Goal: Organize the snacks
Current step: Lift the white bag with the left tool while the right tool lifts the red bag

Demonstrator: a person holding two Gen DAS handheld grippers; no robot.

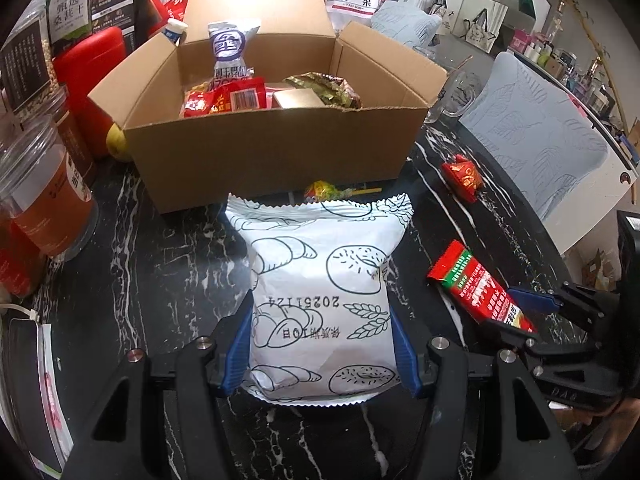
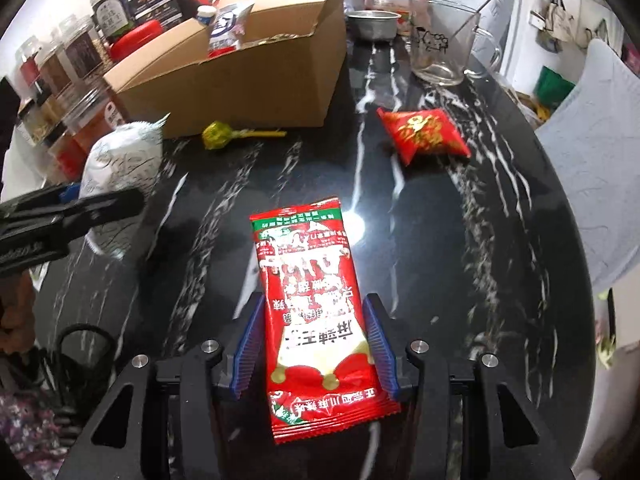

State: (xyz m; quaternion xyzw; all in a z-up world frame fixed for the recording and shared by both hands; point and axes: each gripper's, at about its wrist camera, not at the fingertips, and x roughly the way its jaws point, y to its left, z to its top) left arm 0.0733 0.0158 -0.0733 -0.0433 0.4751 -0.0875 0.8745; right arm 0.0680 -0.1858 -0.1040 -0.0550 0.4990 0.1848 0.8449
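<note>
My left gripper [image 1: 320,320] is shut on a white bread packet [image 1: 320,264] printed with pastry drawings; both blue pads press its sides just in front of the open cardboard box [image 1: 280,148]. The box holds several snack packs. My right gripper [image 2: 314,300] is shut on a long red snack packet [image 2: 308,280] that lies lengthwise between its pads over the black marble table [image 2: 460,240]. In the left wrist view the red snack packet [image 1: 476,288] and right gripper [image 1: 516,316] sit at the right. In the right wrist view the left gripper [image 2: 80,204] holds the white packet [image 2: 120,160] at the left.
A lollipop [image 2: 218,136] lies against the box front, and a small red pillow pack [image 2: 424,134] lies to the right. A glass mug [image 2: 444,40] and metal bowl [image 2: 372,24] stand behind. Jars [image 1: 44,200] and bags crowd the left edge. A covered chair [image 1: 540,132] stands at the right.
</note>
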